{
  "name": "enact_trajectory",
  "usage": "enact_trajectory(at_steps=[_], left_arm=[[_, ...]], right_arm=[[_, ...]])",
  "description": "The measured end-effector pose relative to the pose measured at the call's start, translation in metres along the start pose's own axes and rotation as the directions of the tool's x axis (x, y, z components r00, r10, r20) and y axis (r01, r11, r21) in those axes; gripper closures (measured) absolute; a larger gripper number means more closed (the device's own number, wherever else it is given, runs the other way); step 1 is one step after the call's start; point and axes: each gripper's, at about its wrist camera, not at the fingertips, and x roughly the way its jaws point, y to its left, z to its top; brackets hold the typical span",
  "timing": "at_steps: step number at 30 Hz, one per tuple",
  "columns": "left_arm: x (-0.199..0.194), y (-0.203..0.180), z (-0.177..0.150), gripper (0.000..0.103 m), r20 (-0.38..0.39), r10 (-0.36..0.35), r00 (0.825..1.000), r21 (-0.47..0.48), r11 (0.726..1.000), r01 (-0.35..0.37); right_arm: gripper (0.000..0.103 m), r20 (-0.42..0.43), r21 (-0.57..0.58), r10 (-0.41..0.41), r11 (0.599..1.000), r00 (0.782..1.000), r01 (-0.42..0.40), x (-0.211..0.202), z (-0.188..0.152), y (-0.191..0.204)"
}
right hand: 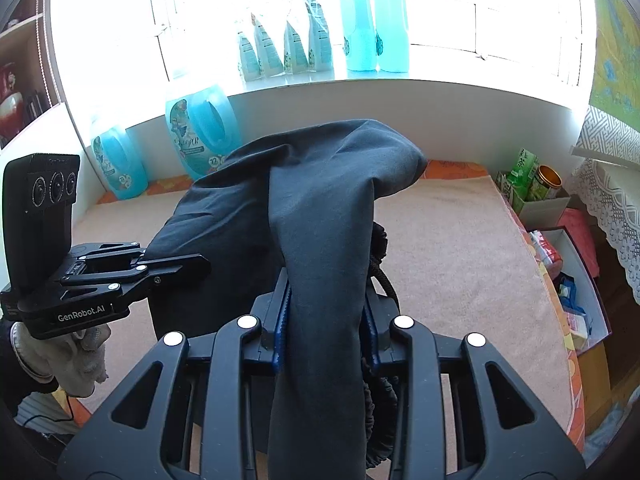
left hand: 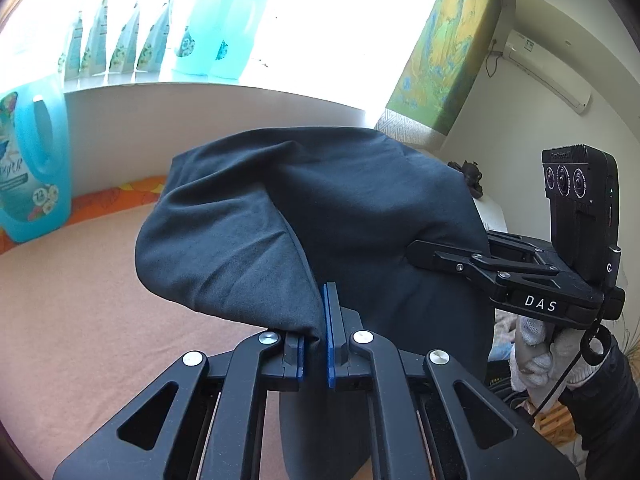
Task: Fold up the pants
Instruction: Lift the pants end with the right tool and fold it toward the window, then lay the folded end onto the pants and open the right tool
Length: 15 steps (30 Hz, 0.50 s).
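1. While both grippers clamp the pants [left hand: 320,208] in mid-air above the mat [right hand: 460,248], no tidy fold shows yet.
2. Left gripper [left hand: 316,344] and right gripper [right hand: 326,320] each pinch bunched cloth; laying flat and folding likely remain.

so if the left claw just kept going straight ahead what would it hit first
The dark pants themselves: the left claw is shut on a fold of them, and the cloth bulges up right ahead of its fingertips. Past that, probably the white wall under the windowsill, though depth is hard to judge.
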Motion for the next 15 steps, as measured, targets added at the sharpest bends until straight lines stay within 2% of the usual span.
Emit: enact_trajectory(at_steps=[8,15], left_arm=[[0.028,0.021,0.054,0.098,0.037,0.046,0.998,0.047,0.998,-0.047],[0.072,0.053,0.088,0.098,0.037,0.067,0.997,0.049,0.996,-0.069]], right_arm=[[0.074,0.019,-0.027,-0.031,0.999,0.999,0.031,0.049,0.068,-0.022],[0.074,-0.004,-0.047,-0.047,0.998,0.999,0.047,0.114,0.112,-0.053]])
